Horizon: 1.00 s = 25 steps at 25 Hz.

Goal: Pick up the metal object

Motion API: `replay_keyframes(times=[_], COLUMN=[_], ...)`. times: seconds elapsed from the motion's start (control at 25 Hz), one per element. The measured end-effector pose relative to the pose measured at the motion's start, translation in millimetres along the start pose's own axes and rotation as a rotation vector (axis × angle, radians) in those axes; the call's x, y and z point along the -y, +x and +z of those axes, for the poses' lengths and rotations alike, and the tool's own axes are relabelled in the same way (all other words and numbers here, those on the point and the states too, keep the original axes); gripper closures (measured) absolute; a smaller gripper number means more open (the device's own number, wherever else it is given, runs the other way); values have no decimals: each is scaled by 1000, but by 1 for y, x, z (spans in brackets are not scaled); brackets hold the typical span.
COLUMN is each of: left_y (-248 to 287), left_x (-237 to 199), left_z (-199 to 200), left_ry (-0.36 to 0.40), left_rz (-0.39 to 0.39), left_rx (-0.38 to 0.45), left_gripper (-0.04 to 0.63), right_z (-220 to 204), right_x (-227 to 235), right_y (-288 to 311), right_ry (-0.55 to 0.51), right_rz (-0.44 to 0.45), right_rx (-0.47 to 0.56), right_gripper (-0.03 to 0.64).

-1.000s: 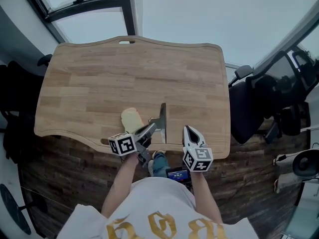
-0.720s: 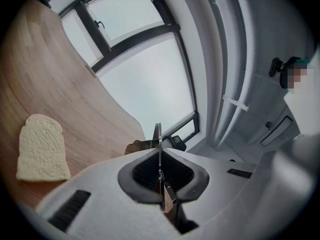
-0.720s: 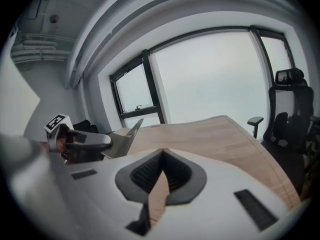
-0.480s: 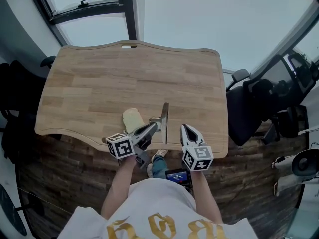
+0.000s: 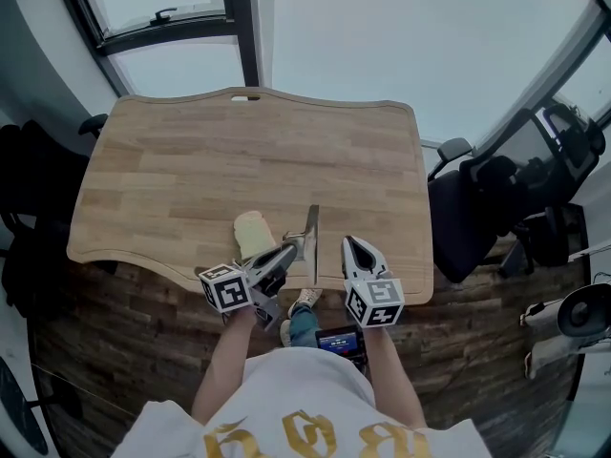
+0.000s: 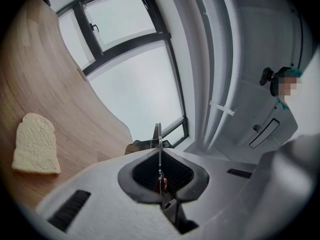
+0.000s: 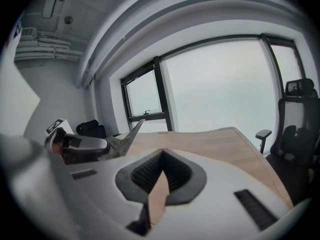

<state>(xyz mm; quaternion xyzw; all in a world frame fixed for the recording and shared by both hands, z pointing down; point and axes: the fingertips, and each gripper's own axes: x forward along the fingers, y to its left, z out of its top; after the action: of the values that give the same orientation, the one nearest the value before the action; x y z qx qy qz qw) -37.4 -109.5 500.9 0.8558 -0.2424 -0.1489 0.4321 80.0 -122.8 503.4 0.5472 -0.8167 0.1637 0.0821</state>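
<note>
Lift of both hands is noted against the earlier frames. The metal object (image 5: 311, 241) has been carried up with the left tongs (image 5: 291, 249), so it is judged clear of the bench (image 5: 239, 151) and the pick-up is taken as essentially done. The left tongs are found clamped tight on the object's thin plate, held edge-on at lower centre. The right tongs (image 5: 355, 248), just to its right, are closed tip to tip on nothing. Beyond, a bread slice (image 5: 252, 230) is left lying on the bench.
</note>
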Motion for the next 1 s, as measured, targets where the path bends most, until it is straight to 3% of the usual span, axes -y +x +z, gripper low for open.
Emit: replay_keyframes(times=[1.0], left_y=[-1], left_x=[7], left_z=[1], left_ry=[-43], left_rz=[-24], left_rx=[15], left_gripper=[575], right_z=[-4], right_x=[0], right_y=[-2], right_ry=[-20], right_rz=[2], right_rx=[-12], right_gripper=[606])
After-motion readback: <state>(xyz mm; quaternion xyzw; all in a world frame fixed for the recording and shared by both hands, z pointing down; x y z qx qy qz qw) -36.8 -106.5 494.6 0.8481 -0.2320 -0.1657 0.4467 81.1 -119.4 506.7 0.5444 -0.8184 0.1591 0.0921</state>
